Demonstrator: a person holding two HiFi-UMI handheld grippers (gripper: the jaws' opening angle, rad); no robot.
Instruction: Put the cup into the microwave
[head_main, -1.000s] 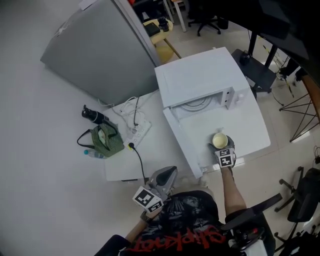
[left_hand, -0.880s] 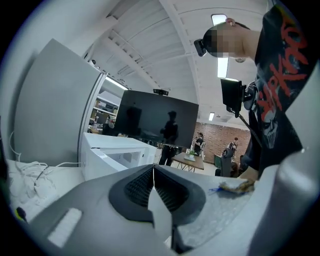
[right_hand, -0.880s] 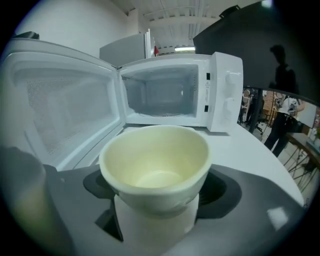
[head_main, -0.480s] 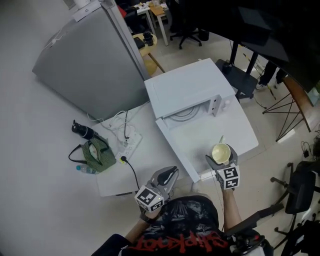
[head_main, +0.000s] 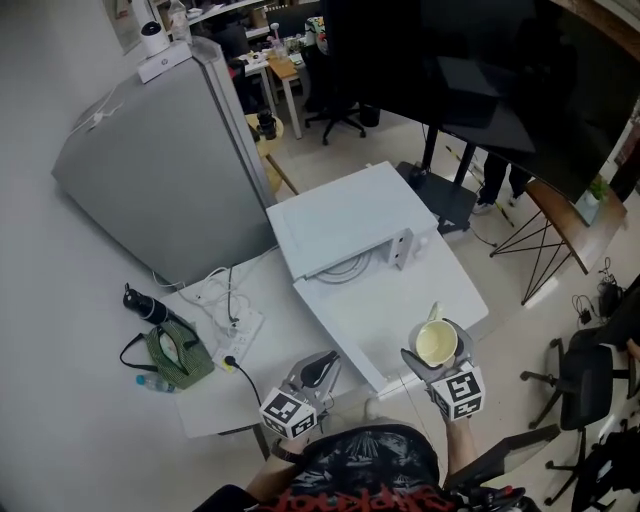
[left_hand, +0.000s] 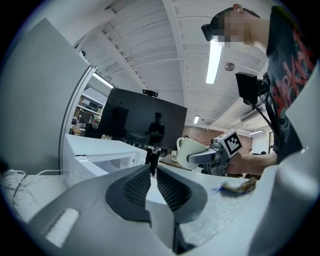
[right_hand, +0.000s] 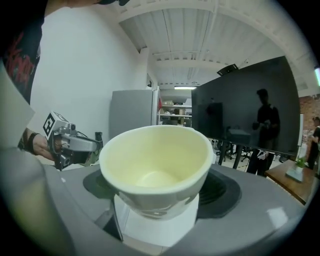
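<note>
1. Whereas a second ago the cup sat low at the near end of the microwave's folded-down door, it now hangs clear above that door's near corner, in the lower right of the head view.
2. Its carrier, the right tool, grips the cup. The jaws stand wide and press on either side of the cup's lower body. The cup is upright with its mouth up, and the right gripper view shows it empty.
3. By contrast, the left tool has barely shifted. It sits at the lower centre of the head view, over the near edge of the tabletop. Its jaws are drawn almost together with nothing between them.
4. At the centre of the frame the microwave stands open. Its cavity faces the person across the flat door, and nothing appears to lie in the way.
5. Judging from this, the pick-up is done. What remains is to carry the cup forward over the door, lower it into the cavity and let go.
6. One risk is the cup's height. It looks high enough that it may need to come down before it passes under the opening's upper edge.
</note>
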